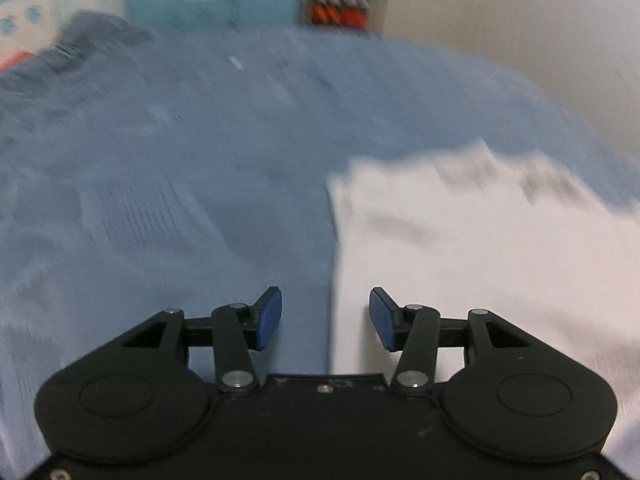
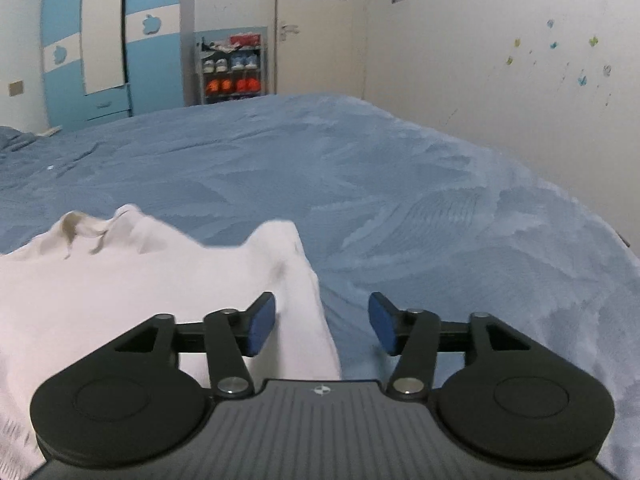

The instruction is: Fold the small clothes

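I find the left gripper [image 1: 325, 318] with its jaws spread wide and nothing between them; I cannot tell whether its blue pads [image 1: 270, 318] touch the cloth or hang just above it. The right gripper [image 2: 322, 324] stands likewise released, jaws well apart, gripping nothing.

Count: two grippers, each with two blue pads [image 2: 262, 324]; one white garment [image 1: 460, 248]; one bed with a blue bedspread [image 2: 360, 168].

The white garment [image 2: 132, 280] lies spread on the bedspread [image 1: 180, 160]. In the left wrist view its left edge runs up through the gap between the jaws, so the right-side pad sits over white cloth and the left-side pad over the blue cover. In the right wrist view the garment's right edge passes through the gap the other way: the left-side pad is over white cloth, the right-side pad over the bedspread. I therefore place the garment between the two grippers, one at each side edge. Its far end shows bunched folds with a darker neck-like opening.

The left wrist view is blurred; detail there is poor. Beyond the bed I note a blue-and-white wardrobe [image 2: 104, 40], a shoe rack [image 2: 232, 68] and a closed door [image 2: 320, 28].
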Demonstrator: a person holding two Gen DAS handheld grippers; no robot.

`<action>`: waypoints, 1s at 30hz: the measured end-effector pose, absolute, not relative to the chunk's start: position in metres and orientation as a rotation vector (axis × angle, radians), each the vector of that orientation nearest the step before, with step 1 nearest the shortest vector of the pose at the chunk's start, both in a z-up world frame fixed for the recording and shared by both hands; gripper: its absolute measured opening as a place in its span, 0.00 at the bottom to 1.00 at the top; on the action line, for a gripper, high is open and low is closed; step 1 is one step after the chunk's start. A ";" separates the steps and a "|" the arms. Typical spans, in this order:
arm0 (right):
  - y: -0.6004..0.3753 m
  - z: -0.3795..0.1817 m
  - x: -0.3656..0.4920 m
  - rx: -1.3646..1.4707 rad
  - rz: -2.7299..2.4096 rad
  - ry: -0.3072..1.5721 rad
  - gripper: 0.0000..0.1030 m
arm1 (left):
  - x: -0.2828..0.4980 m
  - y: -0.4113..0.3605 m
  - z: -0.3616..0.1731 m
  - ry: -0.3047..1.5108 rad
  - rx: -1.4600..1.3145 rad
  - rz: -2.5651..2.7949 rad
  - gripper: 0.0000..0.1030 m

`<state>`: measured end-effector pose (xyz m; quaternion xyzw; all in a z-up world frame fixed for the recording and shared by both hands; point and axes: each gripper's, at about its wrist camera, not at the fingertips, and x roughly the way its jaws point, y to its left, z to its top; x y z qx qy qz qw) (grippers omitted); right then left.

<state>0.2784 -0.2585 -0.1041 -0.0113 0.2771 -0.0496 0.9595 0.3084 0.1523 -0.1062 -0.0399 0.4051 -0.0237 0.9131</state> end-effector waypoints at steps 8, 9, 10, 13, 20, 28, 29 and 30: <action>-0.293 -0.103 0.207 0.014 0.047 0.740 0.80 | 0.234 0.129 -0.116 0.936 -0.064 -0.190 0.61; -0.294 -0.105 0.203 0.019 0.056 0.757 0.83 | 0.227 0.124 -0.123 0.933 -0.037 -0.177 0.62; -0.294 -0.109 0.201 0.019 0.056 0.771 0.84 | 0.226 0.122 -0.126 0.935 -0.023 -0.153 0.63; -0.292 -0.123 0.205 0.042 0.044 0.837 0.84 | 0.236 0.127 -0.130 0.950 -0.123 -0.108 0.56; -0.298 -0.122 0.213 0.231 0.147 0.846 0.09 | 0.242 0.145 -0.106 0.943 -0.243 -0.087 0.05; -0.297 -0.052 0.182 0.201 0.198 0.726 0.07 | 0.201 0.134 -0.021 0.770 -0.188 -0.035 0.03; -0.297 -0.044 0.177 0.193 0.201 0.717 0.06 | 0.193 0.133 -0.011 0.763 -0.178 -0.034 0.03; -0.297 -0.037 0.171 0.183 0.198 0.710 0.06 | 0.179 0.132 -0.003 0.766 -0.168 -0.036 0.03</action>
